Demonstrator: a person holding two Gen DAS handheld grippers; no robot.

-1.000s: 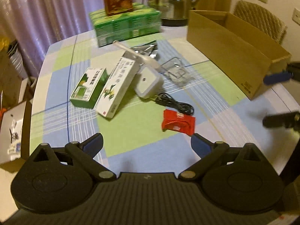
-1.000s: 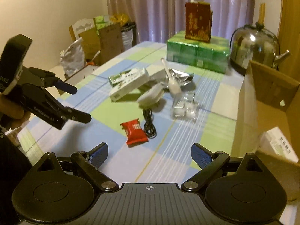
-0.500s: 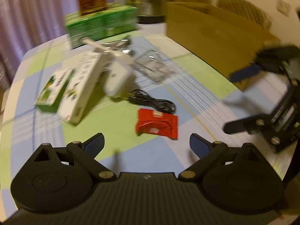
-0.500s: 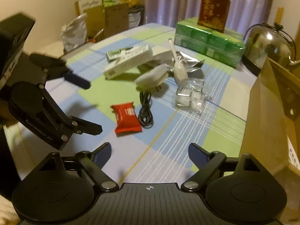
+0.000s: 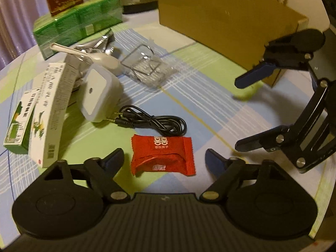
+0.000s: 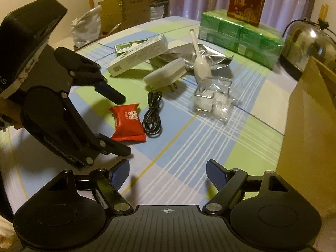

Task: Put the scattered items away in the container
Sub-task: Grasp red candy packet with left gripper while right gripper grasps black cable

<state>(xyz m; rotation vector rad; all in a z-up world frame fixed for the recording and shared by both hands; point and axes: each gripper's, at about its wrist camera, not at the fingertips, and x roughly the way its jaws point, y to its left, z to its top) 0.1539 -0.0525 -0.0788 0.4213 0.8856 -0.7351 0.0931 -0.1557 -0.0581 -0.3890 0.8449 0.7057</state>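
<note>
Left gripper (image 5: 164,156), jaws wide open and empty, hovers just over the red sachet (image 5: 162,155) lying flat on the counter (image 5: 210,96), long axis across the fingers; right gripper (image 5: 241,113) is open, further.

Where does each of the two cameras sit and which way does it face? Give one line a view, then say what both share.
Left wrist: sits on the left gripper, low over the table, facing the red packet and cardboard box; its own open fingers show.
Right wrist: sits on the right gripper, facing the curtain; its open fingers show.
Shared: packet, black cable, white plug; each sees the other gripper.
</note>
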